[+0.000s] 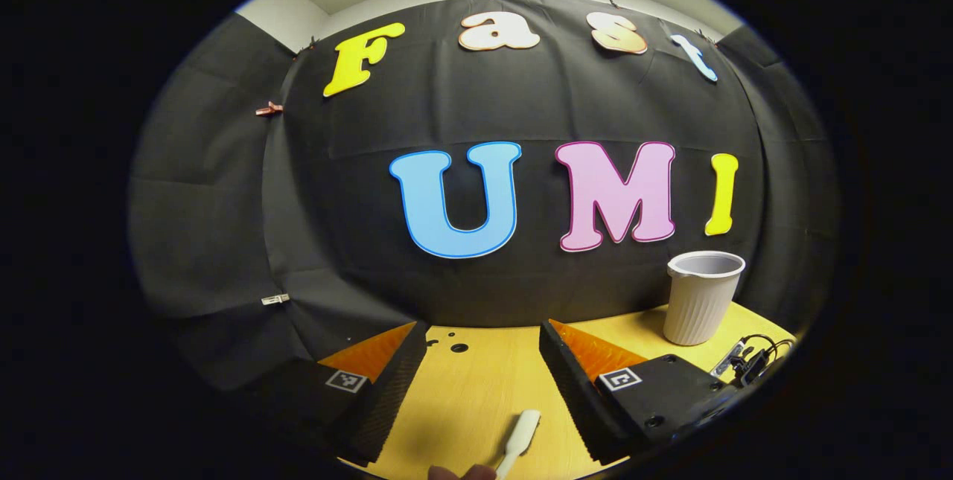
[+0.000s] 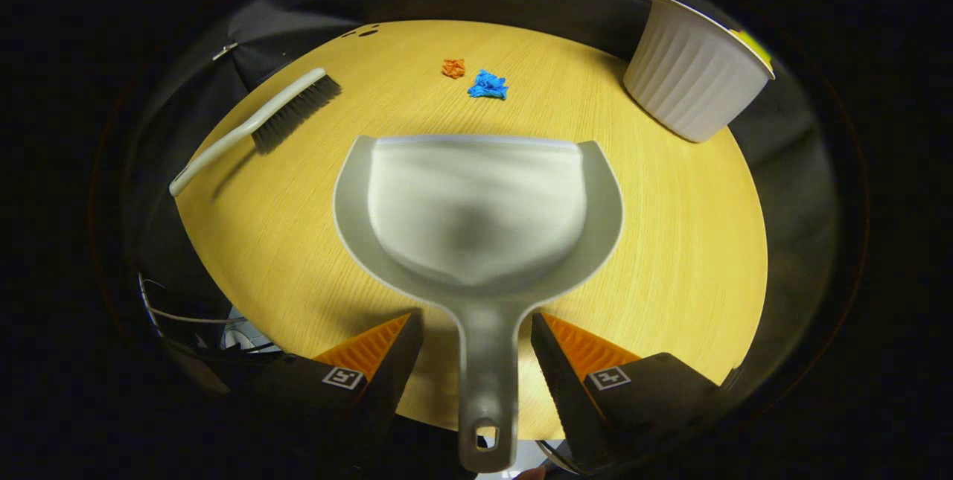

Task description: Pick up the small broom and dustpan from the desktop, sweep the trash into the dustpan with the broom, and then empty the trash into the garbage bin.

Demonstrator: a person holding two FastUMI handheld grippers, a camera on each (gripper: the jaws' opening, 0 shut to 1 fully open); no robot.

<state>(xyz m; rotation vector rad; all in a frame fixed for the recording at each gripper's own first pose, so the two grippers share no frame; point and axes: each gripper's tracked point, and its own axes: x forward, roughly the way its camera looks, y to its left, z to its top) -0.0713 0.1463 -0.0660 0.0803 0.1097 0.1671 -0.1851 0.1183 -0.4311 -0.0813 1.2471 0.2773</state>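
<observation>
1. Right tongs [image 2: 476,361]: spread wide, straddling the dustpan [image 2: 476,219] handle with a gap on each side (no press on it that can be seen). Looks like a grip about to be taken, not yet made.
2. Dustpan: flat on the table [image 2: 670,242], handle sticking past the near edge, mouth facing the far edge and the trash.
3. Left tongs [image 1: 484,383]: spread wide too, holding nothing, held above the near edge and aimed at the booth wall. In the left gripper view, tip of the broom [image 1: 519,435] handle low between the fingers, untouched.
4. Broom [image 2: 257,123]: lying near the left edge in the right gripper view, bristles toward the far edge, handle toward the near edge.
5. Trash: an orange scrap [image 2: 453,68] and a blue scrap [image 2: 488,85], just beside each other near the far edge, well clear of the dustpan mouth.
6. Bin [image 2: 692,71]: a ribbed white cup standing upright at the far right corner (nothing seen inside from here).
7. Progress, judged from this: right at the start. Neither tool lifted. Left to do: gripping both, sweeping both scraps in, tipping them into the bin.
8. Writing: none readable on the tools or bin; small square markers on the tongs, too small to read.
</observation>
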